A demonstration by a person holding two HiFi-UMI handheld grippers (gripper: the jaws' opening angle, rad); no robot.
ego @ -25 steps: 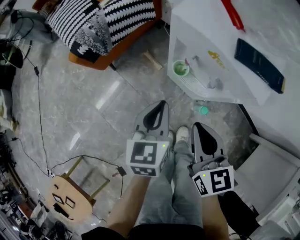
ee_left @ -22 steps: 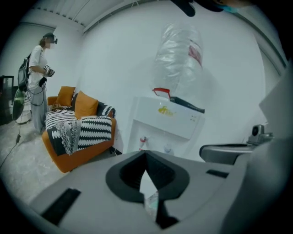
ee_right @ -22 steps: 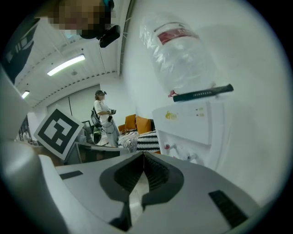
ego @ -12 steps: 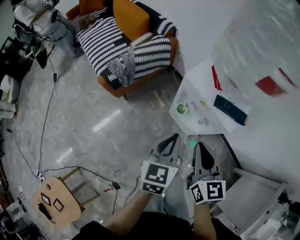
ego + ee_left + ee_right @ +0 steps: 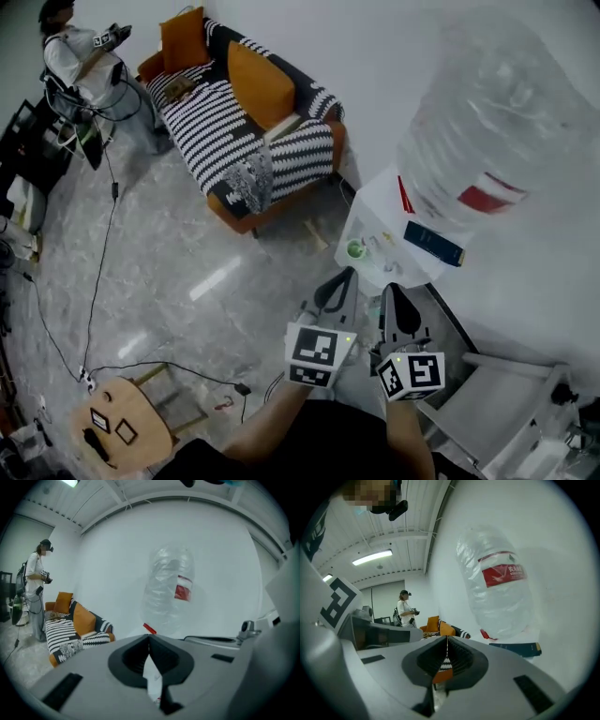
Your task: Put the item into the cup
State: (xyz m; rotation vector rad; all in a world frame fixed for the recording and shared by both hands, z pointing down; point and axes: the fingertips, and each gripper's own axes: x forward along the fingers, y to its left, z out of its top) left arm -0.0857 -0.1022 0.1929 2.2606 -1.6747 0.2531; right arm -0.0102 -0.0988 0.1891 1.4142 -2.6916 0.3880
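The left gripper (image 5: 348, 274) and the right gripper (image 5: 387, 289) have pale grey shells tapering to a point. Each shell has a black teardrop-shaped recess lined with ribbed pads. At each rear sits a white marker cube (image 5: 319, 354) printed with black square patterns. The person wears dark clothing (image 5: 309, 457).

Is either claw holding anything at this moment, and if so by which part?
Nothing is held: the left claw and the right claw are both shut, jaws together, with nothing between them.
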